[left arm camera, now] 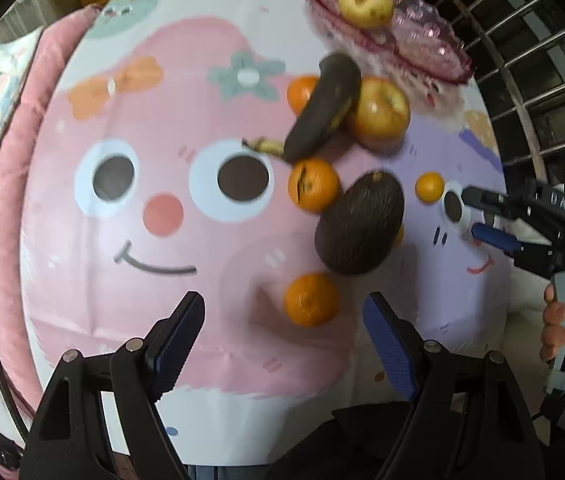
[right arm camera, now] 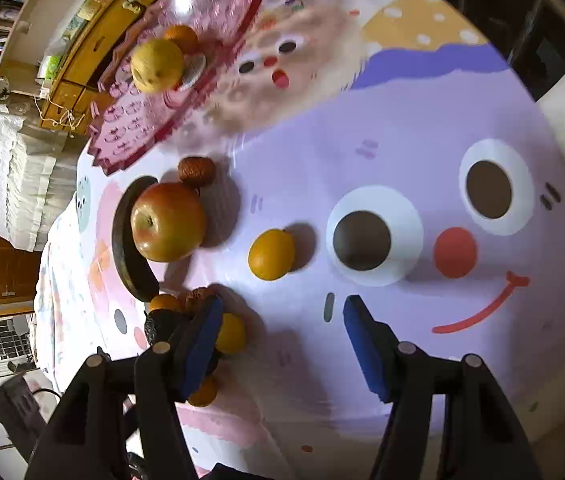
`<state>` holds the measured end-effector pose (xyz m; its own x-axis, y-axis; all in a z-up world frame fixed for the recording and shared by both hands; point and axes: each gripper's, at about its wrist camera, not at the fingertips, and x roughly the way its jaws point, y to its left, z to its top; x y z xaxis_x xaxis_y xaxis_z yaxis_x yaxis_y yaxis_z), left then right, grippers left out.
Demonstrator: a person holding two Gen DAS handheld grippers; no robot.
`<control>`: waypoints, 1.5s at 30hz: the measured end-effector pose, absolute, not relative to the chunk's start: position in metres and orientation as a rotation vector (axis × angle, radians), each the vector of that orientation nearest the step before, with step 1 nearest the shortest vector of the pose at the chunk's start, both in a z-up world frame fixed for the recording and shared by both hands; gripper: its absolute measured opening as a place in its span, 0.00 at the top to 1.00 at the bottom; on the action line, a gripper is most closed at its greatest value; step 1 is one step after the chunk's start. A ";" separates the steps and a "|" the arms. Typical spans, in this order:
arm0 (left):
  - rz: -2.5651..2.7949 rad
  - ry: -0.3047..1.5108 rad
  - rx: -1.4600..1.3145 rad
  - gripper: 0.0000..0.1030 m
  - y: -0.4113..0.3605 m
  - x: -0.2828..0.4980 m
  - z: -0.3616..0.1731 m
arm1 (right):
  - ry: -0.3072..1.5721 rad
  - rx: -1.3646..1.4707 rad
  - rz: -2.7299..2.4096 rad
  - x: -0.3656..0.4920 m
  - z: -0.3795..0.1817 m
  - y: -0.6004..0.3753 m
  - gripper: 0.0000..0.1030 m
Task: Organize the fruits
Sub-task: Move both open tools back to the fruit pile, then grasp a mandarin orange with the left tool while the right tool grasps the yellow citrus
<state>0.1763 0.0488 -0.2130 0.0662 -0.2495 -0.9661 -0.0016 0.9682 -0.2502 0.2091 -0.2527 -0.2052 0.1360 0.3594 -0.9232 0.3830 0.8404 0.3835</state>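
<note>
Fruits lie on a cartoon-face tablecloth (left arm camera: 162, 128). In the left wrist view a pink glass plate (left arm camera: 422, 40) at the far right holds a yellow apple (left arm camera: 365, 5). On the cloth lie a blackened banana (left arm camera: 324, 106), a red-yellow apple (left arm camera: 380, 114), a dark avocado (left arm camera: 360, 228) and several oranges; the nearest orange (left arm camera: 311, 299) lies just ahead of my open, empty left gripper (left arm camera: 284, 332). My right gripper (left arm camera: 470, 216) is open at the right. In the right wrist view my right gripper (right arm camera: 278, 344) is open and empty, an orange (right arm camera: 271, 254) ahead, the apple (right arm camera: 168, 222) and plate (right arm camera: 130, 136) further left.
A pink cushion (left arm camera: 14, 184) borders the cloth on the left. A metal railing (left arm camera: 530, 60) stands at the far right. Wooden drawers (right arm camera: 82, 80) stand behind the plate. A small brown fruit (right arm camera: 197, 171) lies by the apple.
</note>
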 end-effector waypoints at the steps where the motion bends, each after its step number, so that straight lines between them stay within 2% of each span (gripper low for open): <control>1: -0.188 1.508 -0.202 0.23 0.046 0.173 -0.217 | 1.473 0.630 -0.016 0.210 -0.207 -0.252 0.38; 12: -0.150 1.578 -0.221 0.31 0.027 0.167 -0.253 | 1.551 0.557 0.001 0.230 -0.227 -0.238 0.38; 17: -0.139 1.590 -0.223 0.39 0.019 0.171 -0.265 | 1.564 0.501 0.012 0.238 -0.230 -0.231 0.39; 28: -0.171 1.605 -0.243 0.61 0.010 0.178 -0.274 | 1.570 0.390 0.029 0.253 -0.234 -0.216 0.57; 32: -0.175 1.601 -0.235 0.61 0.005 0.182 -0.275 | 1.582 0.373 0.030 0.255 -0.237 -0.212 0.67; 45: -0.154 1.608 -0.223 0.62 0.029 0.182 -0.264 | 1.575 0.320 0.047 0.255 -0.226 -0.204 0.69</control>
<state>0.1824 0.0292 -0.2642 -0.0397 -0.2374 -0.9706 -0.0489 0.9707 -0.2354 0.2550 -0.2039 -0.2258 0.0044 0.2309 -0.9730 0.1728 0.9582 0.2282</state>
